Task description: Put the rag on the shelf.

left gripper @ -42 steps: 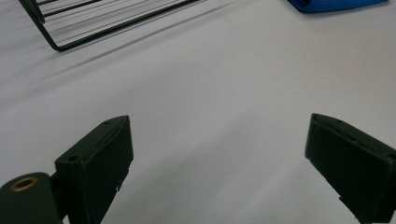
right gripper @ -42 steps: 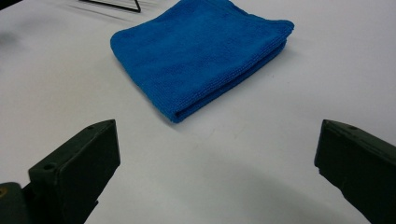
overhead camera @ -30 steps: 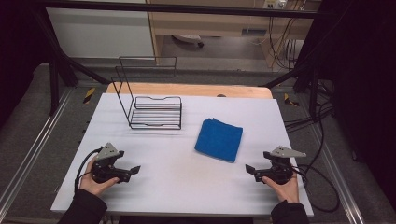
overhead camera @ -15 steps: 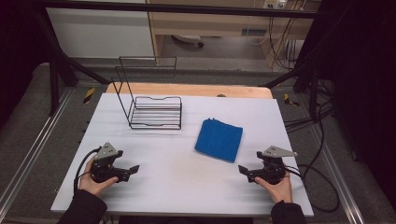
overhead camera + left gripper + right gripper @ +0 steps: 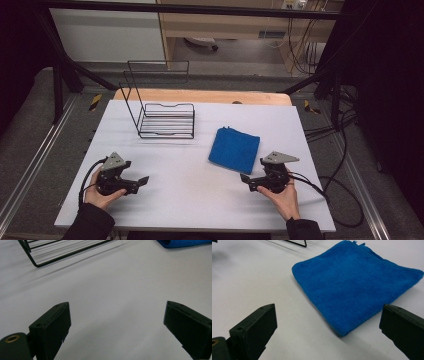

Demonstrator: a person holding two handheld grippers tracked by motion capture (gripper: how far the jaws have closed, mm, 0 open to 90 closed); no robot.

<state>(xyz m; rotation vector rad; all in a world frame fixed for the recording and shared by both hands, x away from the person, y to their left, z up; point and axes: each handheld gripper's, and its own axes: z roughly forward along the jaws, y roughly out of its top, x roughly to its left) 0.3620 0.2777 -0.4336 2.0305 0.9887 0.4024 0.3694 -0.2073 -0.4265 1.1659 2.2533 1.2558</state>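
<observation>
Right gripper (image 5: 248, 180) is wide open and empty, pointed at the folded blue cloth (image 5: 234, 149) lying flat on the desk (image 5: 200, 200) just ahead of it. Left gripper (image 5: 141, 181), also open and empty, sits well away, so the right one's nearer.

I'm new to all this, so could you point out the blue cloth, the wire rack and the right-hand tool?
blue cloth (image 5: 359, 287), right gripper view, middle of its folded top.
wire rack (image 5: 167, 121), high view, a bar of its base.
right tool (image 5: 248, 181), high view, between its open jaw tips.
</observation>
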